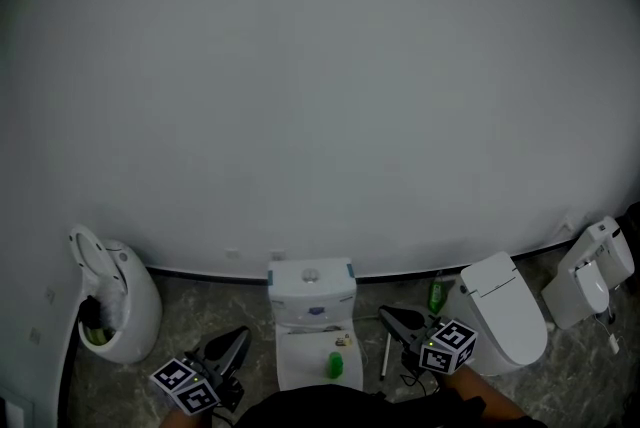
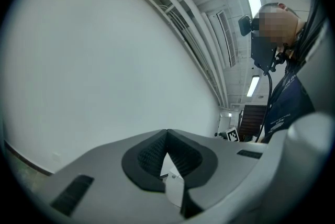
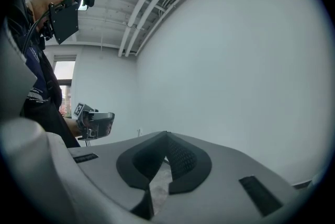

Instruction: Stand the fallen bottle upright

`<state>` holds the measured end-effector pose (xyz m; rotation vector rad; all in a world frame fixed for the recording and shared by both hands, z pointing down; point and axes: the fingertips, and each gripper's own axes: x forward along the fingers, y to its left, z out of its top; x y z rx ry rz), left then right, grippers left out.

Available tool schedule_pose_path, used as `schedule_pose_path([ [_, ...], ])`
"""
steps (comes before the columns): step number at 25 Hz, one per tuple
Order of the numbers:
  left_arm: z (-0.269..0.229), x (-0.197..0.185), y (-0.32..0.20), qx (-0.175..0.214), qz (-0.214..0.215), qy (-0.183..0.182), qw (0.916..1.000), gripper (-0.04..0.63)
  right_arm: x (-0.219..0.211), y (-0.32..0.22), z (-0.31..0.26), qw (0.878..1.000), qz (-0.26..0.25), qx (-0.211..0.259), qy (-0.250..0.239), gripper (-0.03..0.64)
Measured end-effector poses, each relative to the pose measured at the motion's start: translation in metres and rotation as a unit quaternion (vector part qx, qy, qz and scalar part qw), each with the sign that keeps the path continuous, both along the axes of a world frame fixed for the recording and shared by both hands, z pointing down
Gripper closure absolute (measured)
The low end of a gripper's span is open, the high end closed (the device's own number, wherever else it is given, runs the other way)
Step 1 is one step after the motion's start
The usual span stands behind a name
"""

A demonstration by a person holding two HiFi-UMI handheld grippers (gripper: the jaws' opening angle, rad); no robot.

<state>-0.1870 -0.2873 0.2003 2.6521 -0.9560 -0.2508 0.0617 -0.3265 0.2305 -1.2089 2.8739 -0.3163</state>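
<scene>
Jaws together and empty, the left gripper (image 1: 240,334) hangs left of the middle toilet (image 1: 312,288). A green bottle (image 1: 335,365) sits on that toilet's lid; whether it is lying down is unclear. Right of the toilet, the right gripper (image 1: 386,314) is likewise closed. It should open before coming in low around the bottle's body.

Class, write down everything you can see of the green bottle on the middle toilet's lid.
The green bottle is small, bright green and plastic-looking. It rests on the closed white lid of the middle toilet, towards the lid's right side. Only the lid touches it. It is too small to tell whether it stands or lies.
</scene>
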Motion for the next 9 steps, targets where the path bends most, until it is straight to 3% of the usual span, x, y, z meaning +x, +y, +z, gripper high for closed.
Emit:
schedule_pose_path([
  [9,0.001,-0.0066,-0.007,-0.001,-0.002,0.0,1.0,0.577,-0.006,-0.0084,-0.0015,1.0,-0.006,0.004,0.009,0.617],
])
